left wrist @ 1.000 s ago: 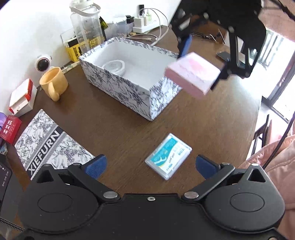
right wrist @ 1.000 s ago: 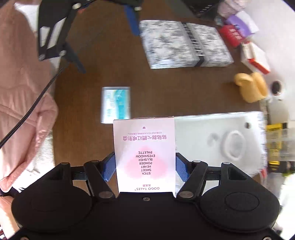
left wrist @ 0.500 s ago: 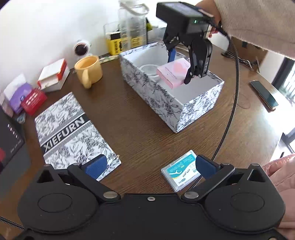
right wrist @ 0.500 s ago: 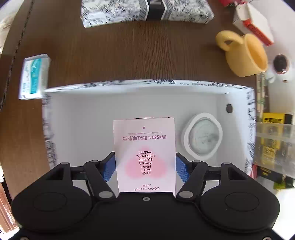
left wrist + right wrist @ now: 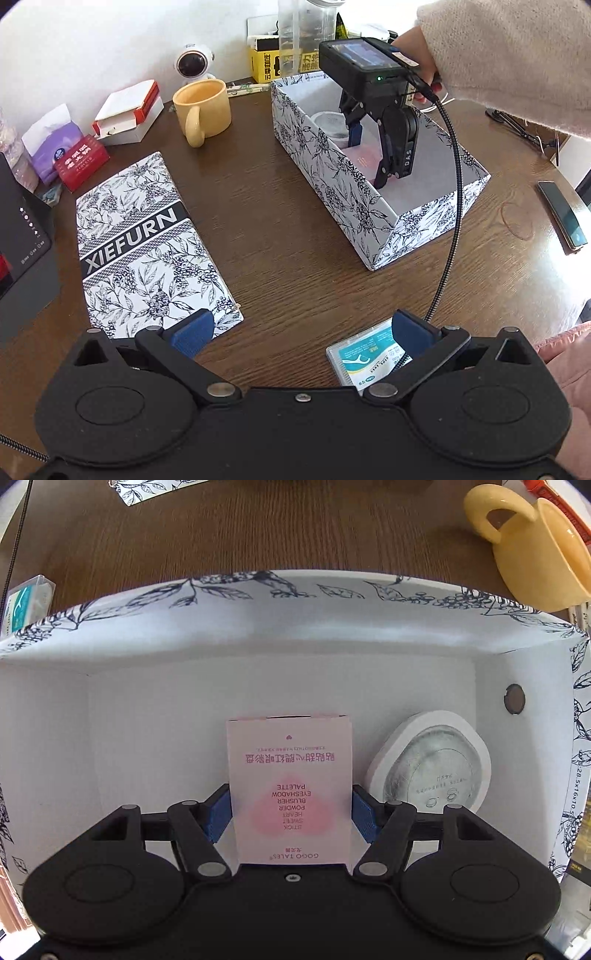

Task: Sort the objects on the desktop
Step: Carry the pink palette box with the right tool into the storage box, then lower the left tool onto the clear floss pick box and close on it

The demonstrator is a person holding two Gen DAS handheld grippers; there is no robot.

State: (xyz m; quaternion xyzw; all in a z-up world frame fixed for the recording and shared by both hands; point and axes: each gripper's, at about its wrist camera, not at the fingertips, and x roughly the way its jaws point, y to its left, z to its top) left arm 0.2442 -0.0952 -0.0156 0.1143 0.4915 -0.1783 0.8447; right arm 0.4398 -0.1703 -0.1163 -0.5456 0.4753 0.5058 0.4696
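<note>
A floral-print storage box [image 5: 332, 173] [image 5: 295, 590] stands open on the brown table. My right gripper [image 5: 290, 808] [image 5: 369, 155] is lowered inside it, shut on a pink eyeshadow palette carton [image 5: 290, 790] [image 5: 365, 160] whose far end is close to the box floor. A round white compact [image 5: 430, 764] [image 5: 330, 123] lies in the box beside it. My left gripper [image 5: 301, 332] hovers open over the table's near edge. A small blue-and-white floss pick packet [image 5: 369, 360] [image 5: 26, 603] lies just under its right finger.
The box lid [image 5: 144, 243] marked XIEFURN lies flat at left. A yellow mug [image 5: 203, 109] [image 5: 535, 542], a red-and-white box [image 5: 129, 110], tissue packs [image 5: 55, 144], a small white camera [image 5: 194, 64] and containers line the far wall. A phone [image 5: 561, 214] lies at right.
My right gripper has gone from above the table to over the box and then down into it with the pink carton. The left gripper drew back toward the table's near edge.
</note>
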